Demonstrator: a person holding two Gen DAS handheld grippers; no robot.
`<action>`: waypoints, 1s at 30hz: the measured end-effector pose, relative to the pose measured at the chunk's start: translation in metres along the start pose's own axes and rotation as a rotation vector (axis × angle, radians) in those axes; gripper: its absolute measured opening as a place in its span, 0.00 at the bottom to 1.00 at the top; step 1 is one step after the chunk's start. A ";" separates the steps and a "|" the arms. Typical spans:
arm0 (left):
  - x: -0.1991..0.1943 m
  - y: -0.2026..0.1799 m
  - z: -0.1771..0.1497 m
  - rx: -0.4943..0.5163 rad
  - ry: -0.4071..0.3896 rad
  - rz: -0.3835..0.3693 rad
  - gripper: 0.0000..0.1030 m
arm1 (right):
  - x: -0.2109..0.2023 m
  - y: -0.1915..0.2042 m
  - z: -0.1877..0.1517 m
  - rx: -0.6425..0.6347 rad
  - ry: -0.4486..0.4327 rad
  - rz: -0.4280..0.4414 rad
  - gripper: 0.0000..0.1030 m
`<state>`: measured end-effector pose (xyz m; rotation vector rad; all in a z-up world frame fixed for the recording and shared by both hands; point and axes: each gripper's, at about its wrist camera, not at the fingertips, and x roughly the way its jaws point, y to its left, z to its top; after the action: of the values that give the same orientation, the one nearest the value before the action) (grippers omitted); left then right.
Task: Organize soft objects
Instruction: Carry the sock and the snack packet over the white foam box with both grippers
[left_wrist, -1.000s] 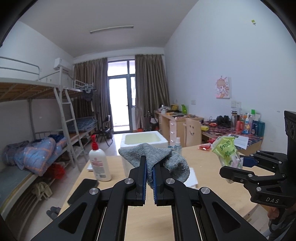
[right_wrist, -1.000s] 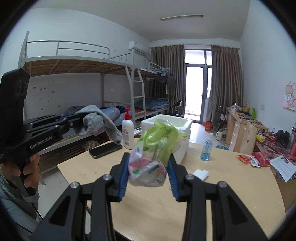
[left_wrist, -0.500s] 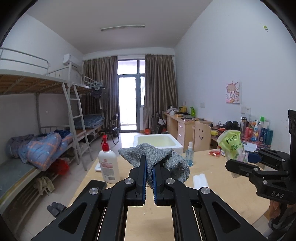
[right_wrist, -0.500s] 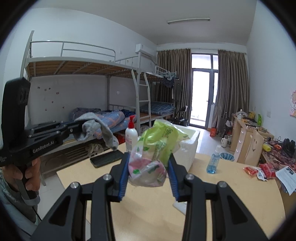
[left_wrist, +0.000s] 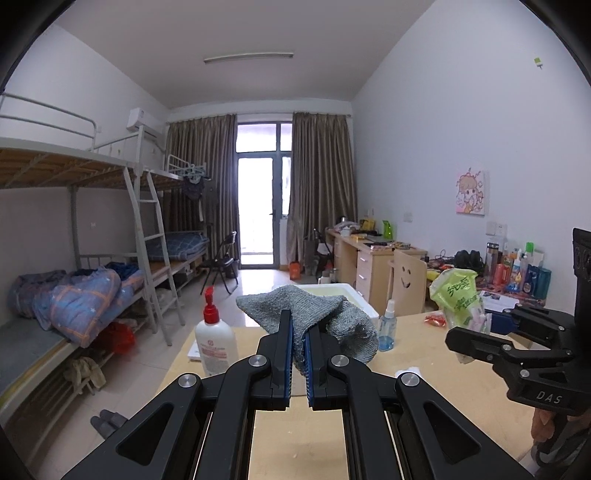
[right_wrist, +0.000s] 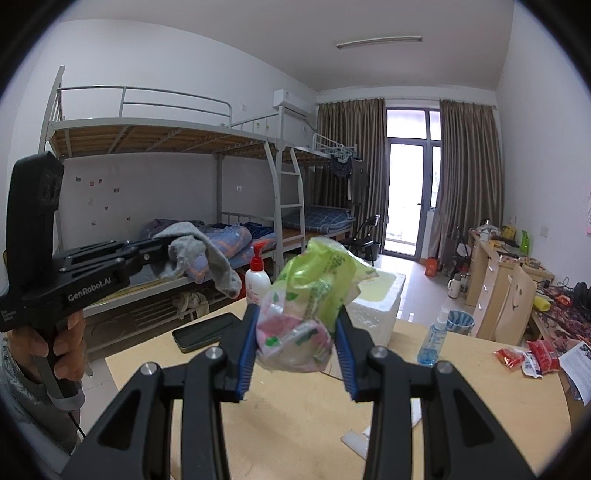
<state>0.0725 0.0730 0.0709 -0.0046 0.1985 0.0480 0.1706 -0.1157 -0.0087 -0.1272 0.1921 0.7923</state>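
- Left wrist view: wooden table (left_wrist: 424, 398) lay under both grippers, with a white foam box (left_wrist: 351, 295) behind.
- Left gripper (left_wrist: 299, 354) was pinched on a grey knitted cloth (left_wrist: 325, 317), held aloft.
- Right gripper (right_wrist: 297, 347), marked "DAS", was clamped around a crinkly green plastic bag (right_wrist: 314, 295), above the table.

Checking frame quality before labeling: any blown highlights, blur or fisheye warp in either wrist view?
Left wrist view: balcony door blown out white; grey cloth in the left gripper sharp; walls bow near the dark corners. Right wrist view: same door overexposed, bunk bed rail curves, green plastic bag in the right gripper crisp.
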 end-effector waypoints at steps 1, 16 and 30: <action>0.003 0.000 0.001 -0.003 0.002 -0.005 0.05 | 0.002 -0.001 0.001 0.001 0.003 0.000 0.42; 0.036 -0.004 0.016 -0.003 0.019 -0.022 0.05 | 0.019 -0.011 0.020 0.017 0.017 -0.019 0.42; 0.084 -0.007 0.027 -0.003 0.054 -0.040 0.05 | 0.046 -0.022 0.030 0.002 0.077 -0.023 0.42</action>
<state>0.1602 0.0702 0.0805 -0.0127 0.2524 0.0084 0.2219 -0.0933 0.0111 -0.1579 0.2641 0.7650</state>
